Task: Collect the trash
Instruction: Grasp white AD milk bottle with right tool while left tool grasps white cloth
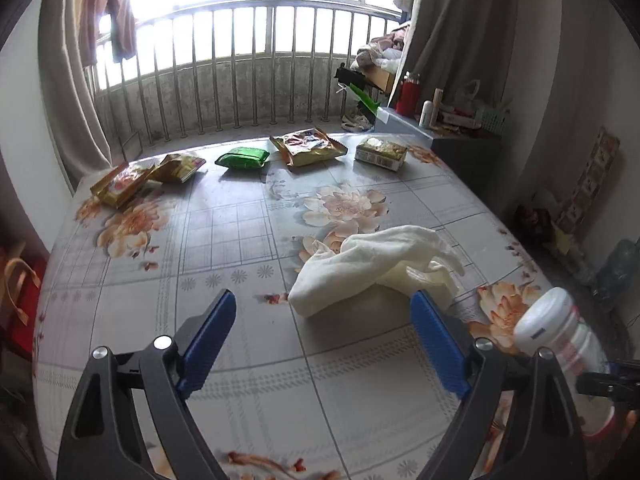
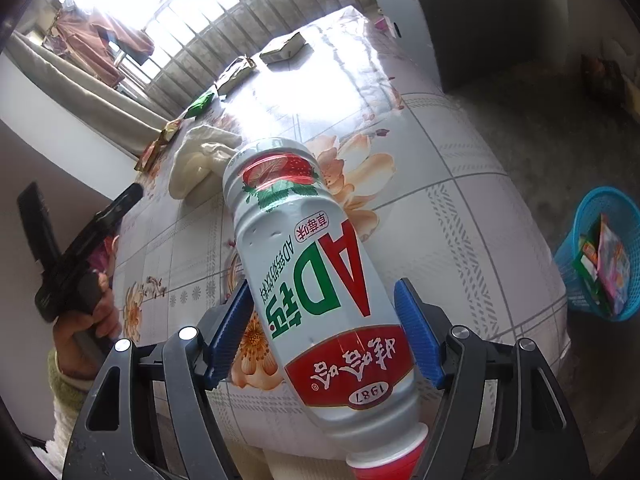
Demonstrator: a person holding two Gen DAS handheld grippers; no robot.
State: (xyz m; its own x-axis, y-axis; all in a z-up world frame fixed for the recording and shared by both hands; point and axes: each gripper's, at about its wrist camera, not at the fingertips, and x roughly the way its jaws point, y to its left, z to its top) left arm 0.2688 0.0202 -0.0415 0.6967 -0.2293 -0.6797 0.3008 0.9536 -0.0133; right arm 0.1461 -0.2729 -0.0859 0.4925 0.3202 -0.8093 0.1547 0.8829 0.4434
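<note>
My right gripper (image 2: 324, 320) is shut on a white AD calcium milk bottle (image 2: 304, 264), held tilted above the table with its red cap toward the camera. The bottle also shows at the right of the left wrist view (image 1: 560, 344). My left gripper (image 1: 324, 312) is open and empty over the flowered tablecloth (image 1: 224, 248), just short of a crumpled white cloth (image 1: 376, 264). Snack wrappers lie along the far edge: gold packets (image 1: 120, 184), a green packet (image 1: 242, 157), a torn gold bag (image 1: 306, 146) and a small box (image 1: 381, 153).
A blue basket (image 2: 604, 256) holding wrappers stands on the floor right of the table. A grey cabinet (image 1: 460, 144) with clutter stands at the far right. Window bars and curtains lie beyond the table. A red bag (image 1: 20, 292) sits on the left.
</note>
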